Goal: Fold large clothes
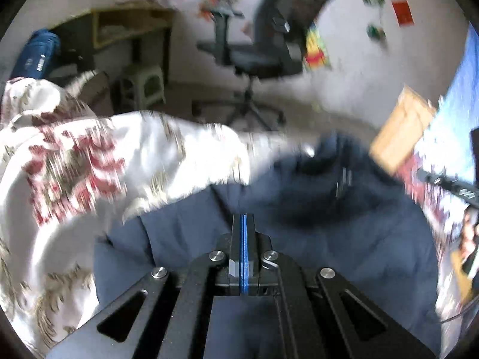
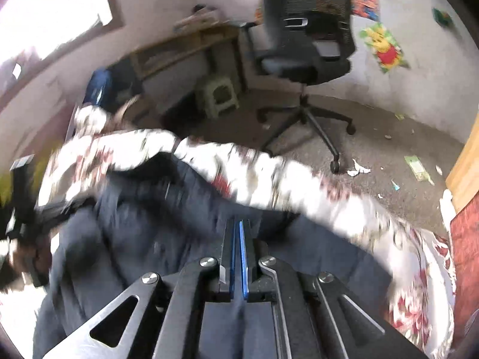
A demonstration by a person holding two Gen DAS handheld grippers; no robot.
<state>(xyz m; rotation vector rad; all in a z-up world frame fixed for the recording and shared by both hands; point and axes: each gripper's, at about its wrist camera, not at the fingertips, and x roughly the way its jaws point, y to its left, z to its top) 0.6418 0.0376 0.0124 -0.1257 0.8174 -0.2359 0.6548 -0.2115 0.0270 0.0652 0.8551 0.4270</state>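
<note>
A large dark navy garment (image 1: 314, 233) lies spread over a white bedsheet with red flower print (image 1: 74, 164). My left gripper (image 1: 244, 218) is shut, its blue pads pressed together over the navy cloth; whether cloth is pinched is not visible. In the right wrist view the navy garment (image 2: 143, 239) fills the lower middle, on the same flowered sheet (image 2: 329, 197). My right gripper (image 2: 238, 224) is shut with a thin fold of navy cloth between its blue pads. Both views are motion-blurred.
A black office chair (image 1: 269, 53) (image 2: 305, 59) stands on the littered floor beyond the bed. A wooden desk (image 1: 131, 27) and a green stool (image 2: 220, 95) are further back. A wooden board (image 1: 401, 131) and the other gripper (image 1: 449, 185) are at right.
</note>
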